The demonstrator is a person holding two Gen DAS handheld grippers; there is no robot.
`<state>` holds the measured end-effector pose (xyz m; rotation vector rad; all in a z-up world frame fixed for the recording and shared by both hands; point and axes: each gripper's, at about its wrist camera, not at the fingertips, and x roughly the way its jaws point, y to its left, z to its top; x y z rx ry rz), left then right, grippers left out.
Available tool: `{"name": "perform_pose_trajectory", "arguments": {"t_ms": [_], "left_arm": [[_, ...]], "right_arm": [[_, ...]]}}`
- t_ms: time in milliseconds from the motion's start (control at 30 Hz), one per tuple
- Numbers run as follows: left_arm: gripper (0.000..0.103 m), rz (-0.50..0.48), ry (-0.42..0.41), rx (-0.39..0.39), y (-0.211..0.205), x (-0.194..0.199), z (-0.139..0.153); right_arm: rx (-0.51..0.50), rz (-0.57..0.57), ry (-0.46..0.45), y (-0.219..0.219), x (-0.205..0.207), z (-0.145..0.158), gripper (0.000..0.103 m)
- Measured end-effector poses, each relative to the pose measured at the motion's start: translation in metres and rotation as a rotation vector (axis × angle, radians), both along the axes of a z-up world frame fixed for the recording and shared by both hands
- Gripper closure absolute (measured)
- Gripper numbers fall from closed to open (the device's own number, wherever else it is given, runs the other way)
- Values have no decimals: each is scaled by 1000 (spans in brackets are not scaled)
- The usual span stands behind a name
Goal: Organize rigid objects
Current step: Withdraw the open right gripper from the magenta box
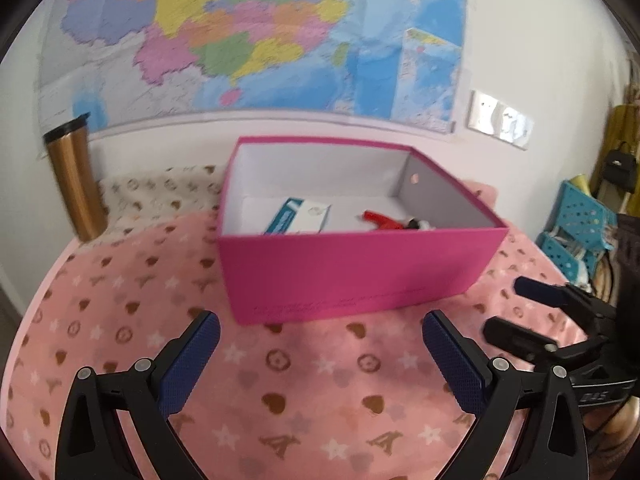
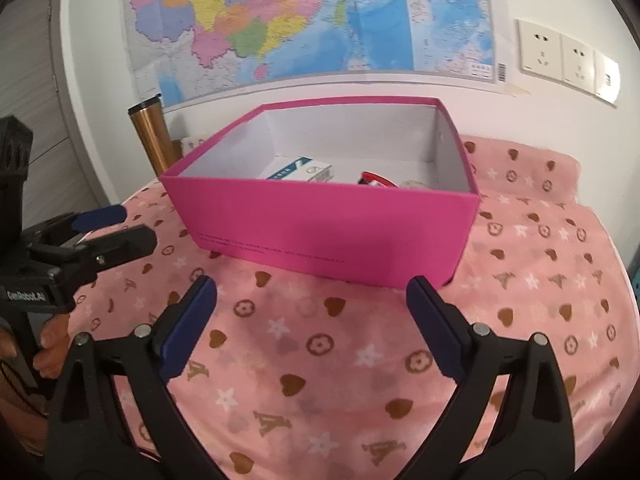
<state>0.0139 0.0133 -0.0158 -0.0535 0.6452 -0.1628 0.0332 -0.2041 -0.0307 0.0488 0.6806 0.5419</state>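
The box [image 1: 352, 268] sat centre frame just beyond both grippers, long side facing them. The left gripper [image 1: 320, 356] and right gripper [image 2: 312, 320] gaped, released, holding nothing.

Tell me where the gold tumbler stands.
The gold tumbler stands upright at the far left in both views, against the wall below the map, left of the pink box.

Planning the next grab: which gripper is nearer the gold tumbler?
Left. The left gripper is on the gold tumbler's side of the pink box; the right gripper sits farther across.
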Motion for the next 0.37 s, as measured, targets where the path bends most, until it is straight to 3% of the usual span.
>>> {"name": "perform_pose_trajectory", "arguments": {"t_ms": [367], "left_arm": [[0, 39, 16, 65, -4, -16, -16]], "right_arm": [[1, 7, 26, 5, -15, -10, 6]]}}
